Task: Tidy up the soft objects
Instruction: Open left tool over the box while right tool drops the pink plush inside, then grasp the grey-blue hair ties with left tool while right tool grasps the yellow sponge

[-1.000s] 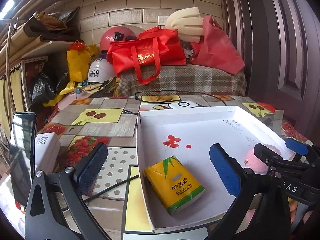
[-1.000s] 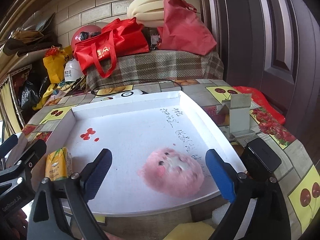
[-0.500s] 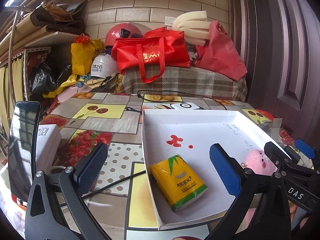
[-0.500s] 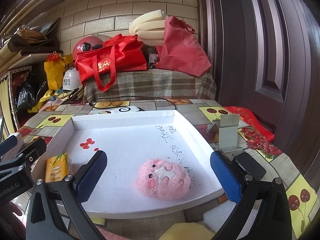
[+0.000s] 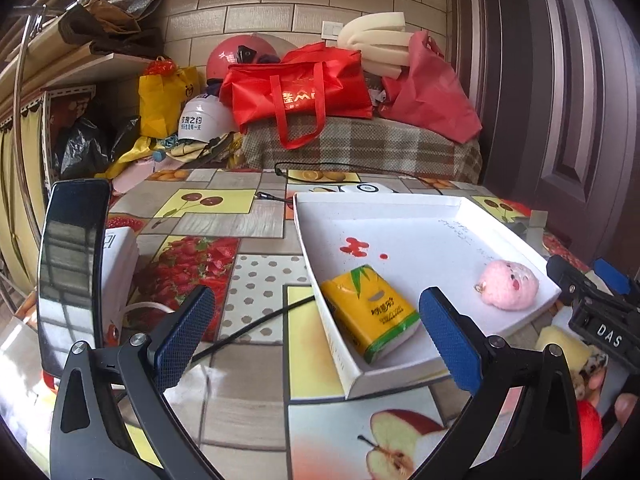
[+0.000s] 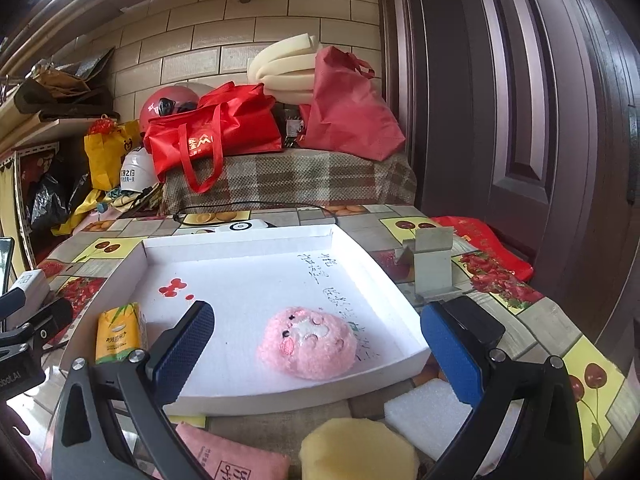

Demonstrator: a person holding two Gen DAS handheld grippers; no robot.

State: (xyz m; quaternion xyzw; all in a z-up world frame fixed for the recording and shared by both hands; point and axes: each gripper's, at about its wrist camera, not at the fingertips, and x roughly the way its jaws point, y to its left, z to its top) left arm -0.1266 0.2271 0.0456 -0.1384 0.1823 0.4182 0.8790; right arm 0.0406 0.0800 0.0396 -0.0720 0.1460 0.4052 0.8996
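A white shallow tray [image 5: 400, 204] [image 6: 240, 246] sits on the patterned table. In it lie a yellow tissue pack [image 5: 370, 312] [image 6: 118, 332] at the near left and a pink plush toy [image 5: 508, 284] [image 6: 308, 342] at the near right. My left gripper [image 5: 316, 338] is open and empty, held above the tray's near left corner. My right gripper [image 6: 316, 348] is open and empty, in front of the plush. On the table before the tray lie a yellow round sponge [image 6: 360, 450], a white foam block [image 6: 428, 412] and a pink pouch [image 6: 236, 460].
A phone [image 5: 72, 268] stands upright at the left beside a white box [image 5: 118, 264]. A black cable [image 5: 256, 322] runs across the table. A grey metal stand [image 6: 432, 268] is right of the tray. Red bags [image 5: 300, 92] and helmets are piled behind.
Both grippers have pulled back and up from the tray, so more of the table in front shows. The tissue pack and plush stay in the tray.
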